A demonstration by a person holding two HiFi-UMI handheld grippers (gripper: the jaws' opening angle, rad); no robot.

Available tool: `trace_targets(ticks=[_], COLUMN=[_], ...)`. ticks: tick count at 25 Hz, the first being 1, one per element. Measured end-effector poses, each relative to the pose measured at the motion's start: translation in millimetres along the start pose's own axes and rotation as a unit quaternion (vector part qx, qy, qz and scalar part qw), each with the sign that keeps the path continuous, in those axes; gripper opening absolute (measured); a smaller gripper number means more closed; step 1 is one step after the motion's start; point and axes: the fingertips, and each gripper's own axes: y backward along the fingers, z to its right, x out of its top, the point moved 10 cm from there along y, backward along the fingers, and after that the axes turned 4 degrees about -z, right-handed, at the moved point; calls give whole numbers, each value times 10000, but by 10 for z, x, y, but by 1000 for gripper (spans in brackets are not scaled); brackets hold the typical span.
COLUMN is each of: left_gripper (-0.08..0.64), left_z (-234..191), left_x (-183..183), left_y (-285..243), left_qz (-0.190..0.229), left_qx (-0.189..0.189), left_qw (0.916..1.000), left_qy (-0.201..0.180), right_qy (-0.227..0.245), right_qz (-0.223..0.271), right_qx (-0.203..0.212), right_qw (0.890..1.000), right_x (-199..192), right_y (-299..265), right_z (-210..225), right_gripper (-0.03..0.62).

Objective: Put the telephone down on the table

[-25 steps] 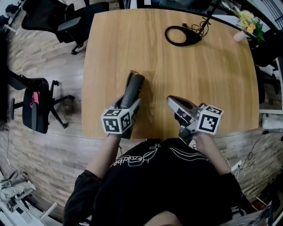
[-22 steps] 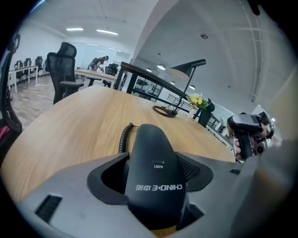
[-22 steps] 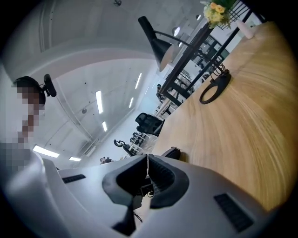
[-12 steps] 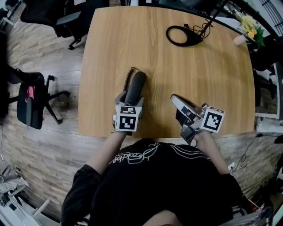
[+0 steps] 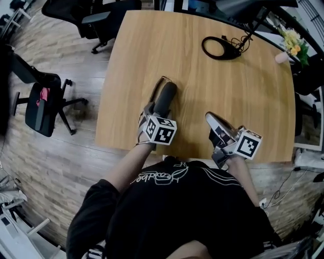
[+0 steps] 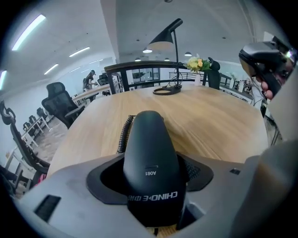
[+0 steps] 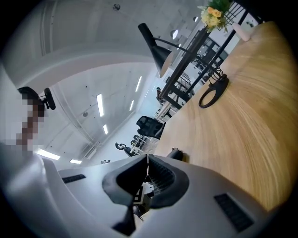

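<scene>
The telephone is a black handset (image 5: 166,97) with a coiled cord (image 5: 156,87) trailing off its far end. My left gripper (image 5: 156,112) is shut on the handset's near half, low over the wooden table (image 5: 243,91) near its front edge. In the left gripper view the handset (image 6: 148,153) fills the gap between the jaws, and the cord (image 6: 124,132) lies on the wood. Whether the handset itself touches the table I cannot tell. My right gripper (image 5: 212,119) hovers by the front edge, to the right of the handset. Its jaws (image 7: 148,160) meet with nothing between them.
A black ring-shaped lamp base (image 5: 221,48) with cables sits at the table's far right. Yellow flowers (image 5: 293,38) and a pink cup (image 5: 281,56) stand near the right edge. Office chairs (image 5: 43,103) stand on the floor to the left and beyond the far edge (image 5: 101,15).
My left gripper has shifted a little right and turned, still holding the handset. The right gripper has stayed put near the front edge.
</scene>
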Motion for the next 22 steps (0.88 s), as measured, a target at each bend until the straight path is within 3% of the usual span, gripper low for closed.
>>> trace_targets(ticks=[5, 10, 15, 18, 22], left_gripper=[298, 364, 383, 383, 382], left_z=[54, -50, -172, -223, -219], left_x=[-1, -74, -184, -246, -286], left_y=[11, 132, 435, 731, 1358], left_qz=[111, 526, 890, 1098, 1627], left_qx=[-31, -185, 3, -29, -441], left_qw=[9998, 9984, 9960, 9936, 9798], left_qy=[-137, -58, -119, 262, 1075], right_qy=[147, 340, 1056, 1951, 2274], right_qz=[-26, -39, -428, -807, -1033], right_qx=[-150, -136, -6, 344, 679], right_qw=[9998, 9993, 9935, 9769, 9659], right_x=[-90, -59, -113, -219, -411], right_y=[185, 213, 110, 93, 180], right_z=[4, -89, -254, -524, -806], right_gripper=[40, 41, 40, 40, 40])
